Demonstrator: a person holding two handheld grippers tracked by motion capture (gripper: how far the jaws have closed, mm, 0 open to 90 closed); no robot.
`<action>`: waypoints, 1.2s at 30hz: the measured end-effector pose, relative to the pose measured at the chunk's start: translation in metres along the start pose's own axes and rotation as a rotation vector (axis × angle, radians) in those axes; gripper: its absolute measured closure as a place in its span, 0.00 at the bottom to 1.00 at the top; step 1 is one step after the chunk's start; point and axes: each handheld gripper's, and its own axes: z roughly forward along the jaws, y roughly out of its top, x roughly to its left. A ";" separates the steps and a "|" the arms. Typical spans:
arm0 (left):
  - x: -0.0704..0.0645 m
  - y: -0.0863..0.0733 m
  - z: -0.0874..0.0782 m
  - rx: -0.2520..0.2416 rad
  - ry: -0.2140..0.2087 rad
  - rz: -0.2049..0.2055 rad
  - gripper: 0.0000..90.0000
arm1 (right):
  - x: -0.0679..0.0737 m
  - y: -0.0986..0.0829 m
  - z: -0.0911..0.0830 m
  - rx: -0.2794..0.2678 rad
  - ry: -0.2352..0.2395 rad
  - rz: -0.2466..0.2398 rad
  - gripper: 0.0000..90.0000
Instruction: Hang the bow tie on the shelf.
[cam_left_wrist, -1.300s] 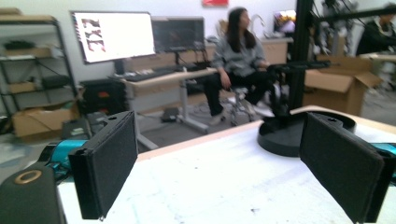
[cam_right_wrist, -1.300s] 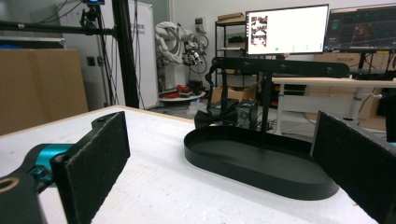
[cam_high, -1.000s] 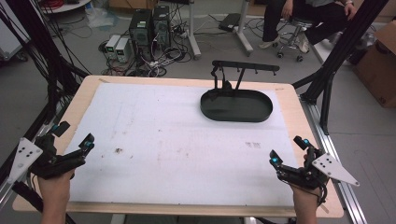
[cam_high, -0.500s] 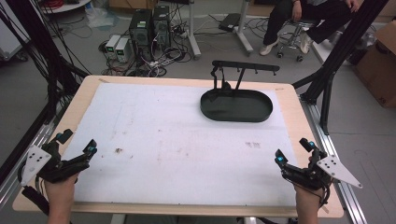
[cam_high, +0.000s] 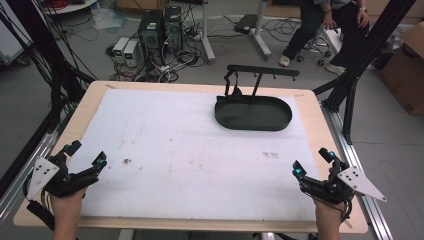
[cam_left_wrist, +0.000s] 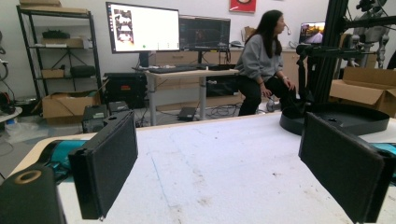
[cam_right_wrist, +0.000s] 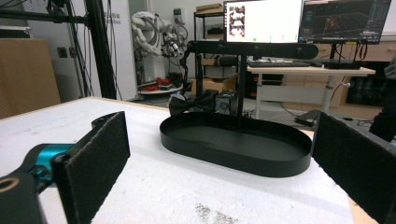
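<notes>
The left tool (cam_high: 86, 156) rests at the near left corner of the desk (cam_high: 310, 107), jaws spread wide with nothing between them. The right tool (cam_high: 314, 161) sits at the near right corner, its jaws likewise apart and empty. Between them lies a white, lightly stained mat (cam_high: 190, 150). Toward the far right side stands a black oval tray (cam_high: 253, 113) with an upright rack (cam_high: 262, 73); a small dark item, perhaps a bow tie (cam_right_wrist: 192, 103), hangs at the rack's left end. A seated person (cam_left_wrist: 261, 65) is beyond the desk.
</notes>
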 end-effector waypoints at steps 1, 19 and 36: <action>0.000 0.000 0.000 0.001 0.000 -0.003 0.13 | 0.000 0.000 0.000 -0.001 0.000 0.001 0.04; 0.004 0.000 -0.001 0.009 0.004 -0.032 0.13 | 0.004 -0.002 0.002 0.021 0.011 -0.012 0.04; 0.006 -0.001 0.000 0.022 0.006 -0.036 0.13 | 0.008 -0.001 0.005 0.026 0.023 -0.023 0.04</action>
